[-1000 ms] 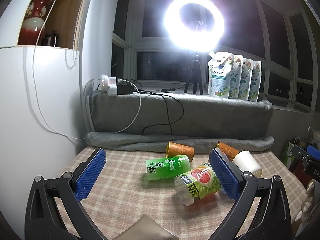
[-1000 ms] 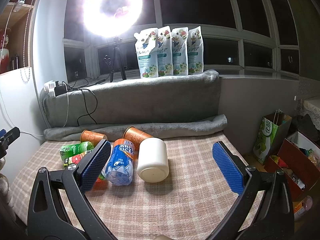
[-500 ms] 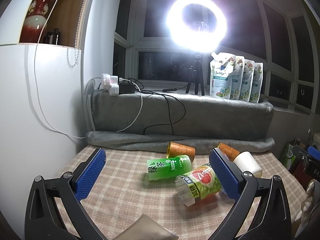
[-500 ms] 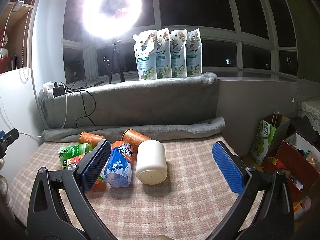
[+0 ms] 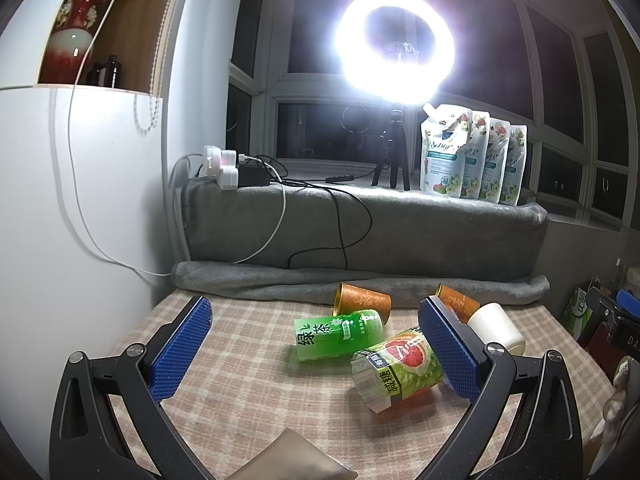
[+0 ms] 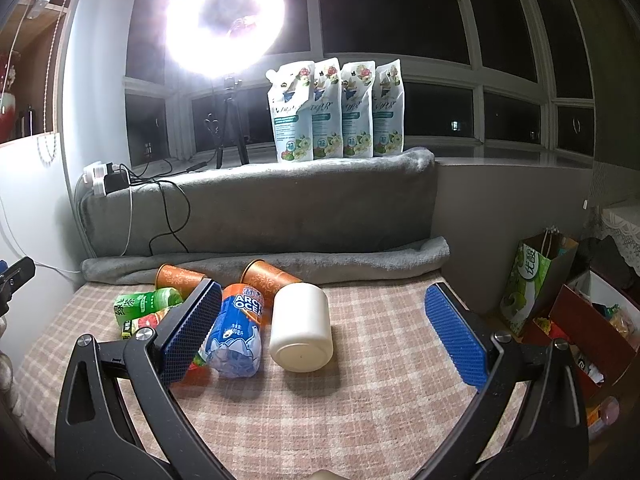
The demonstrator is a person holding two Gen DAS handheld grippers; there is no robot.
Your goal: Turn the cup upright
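A cream cup [image 6: 301,329] lies on its side on the checked tablecloth [image 6: 360,400], its flat base toward my right camera; it also shows in the left wrist view [image 5: 496,323]. My right gripper [image 6: 324,336] is open and empty, with the cup between its blue pads but farther ahead, nearer the left pad. My left gripper [image 5: 316,344] is open and empty, a green tea can [image 5: 340,333] and a grapefruit can [image 5: 398,364] lying ahead between its pads.
Two orange paper cups [image 6: 176,276] [image 6: 266,278] lie on their sides by the rolled grey blanket [image 6: 280,264]. A blue Arctic Ocean can [image 6: 236,330] lies left of the cream cup. Paper bag and boxes [image 6: 536,280] stand past the table's right edge.
Both grippers have drifted slightly closer over the table; the cups and cans have not moved. Both stay open.
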